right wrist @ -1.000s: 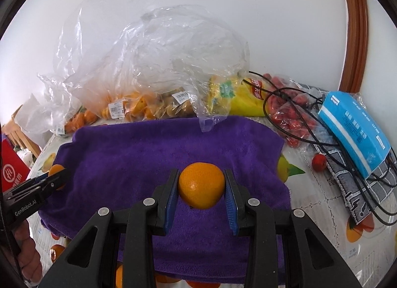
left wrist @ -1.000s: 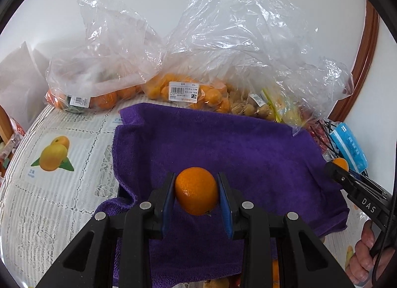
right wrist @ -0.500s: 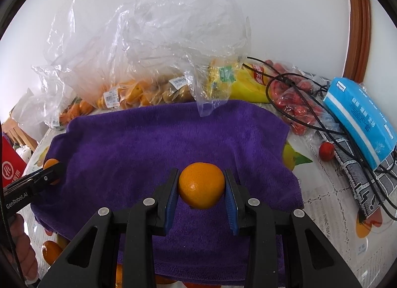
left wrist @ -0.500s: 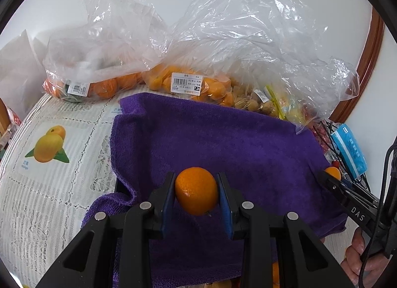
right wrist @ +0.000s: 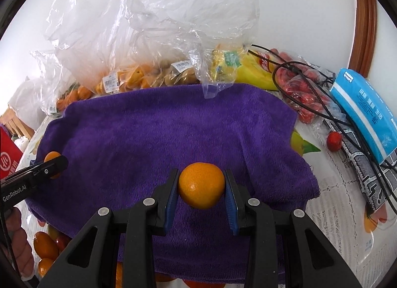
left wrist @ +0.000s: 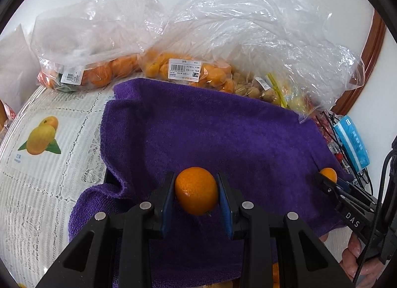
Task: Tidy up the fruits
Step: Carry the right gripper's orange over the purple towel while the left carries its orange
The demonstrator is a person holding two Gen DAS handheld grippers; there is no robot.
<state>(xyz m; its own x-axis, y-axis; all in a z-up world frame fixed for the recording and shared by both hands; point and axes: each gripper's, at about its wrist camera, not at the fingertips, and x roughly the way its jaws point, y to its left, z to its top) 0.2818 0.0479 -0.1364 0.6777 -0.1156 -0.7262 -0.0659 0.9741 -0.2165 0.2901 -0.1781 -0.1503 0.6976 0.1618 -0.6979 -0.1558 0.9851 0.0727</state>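
My left gripper (left wrist: 196, 195) is shut on an orange mandarin (left wrist: 196, 193) and holds it above the near part of a purple towel (left wrist: 211, 134). My right gripper (right wrist: 201, 190) is shut on a second mandarin (right wrist: 201, 185) above the same towel (right wrist: 173, 126). Each gripper shows in the other's view: the right one (left wrist: 327, 178) at the towel's right edge, the left one (right wrist: 53, 162) at its left edge. Loose mandarins (right wrist: 44, 248) lie below the towel's near left edge.
Clear plastic bags of oranges (left wrist: 99, 74), kumquats (left wrist: 183, 69) and small brown fruit (left wrist: 258, 89) line the wall behind the towel. In the right wrist view, bananas (right wrist: 250, 72), a bag of red fruit (right wrist: 305, 94), black cables, a blue tissue pack (right wrist: 362, 109) and a loose red fruit (right wrist: 333, 140) lie to the right.
Both grippers have moved forward over the towel and a little closer to it, each still holding its mandarin. The bags at the back look nearer.
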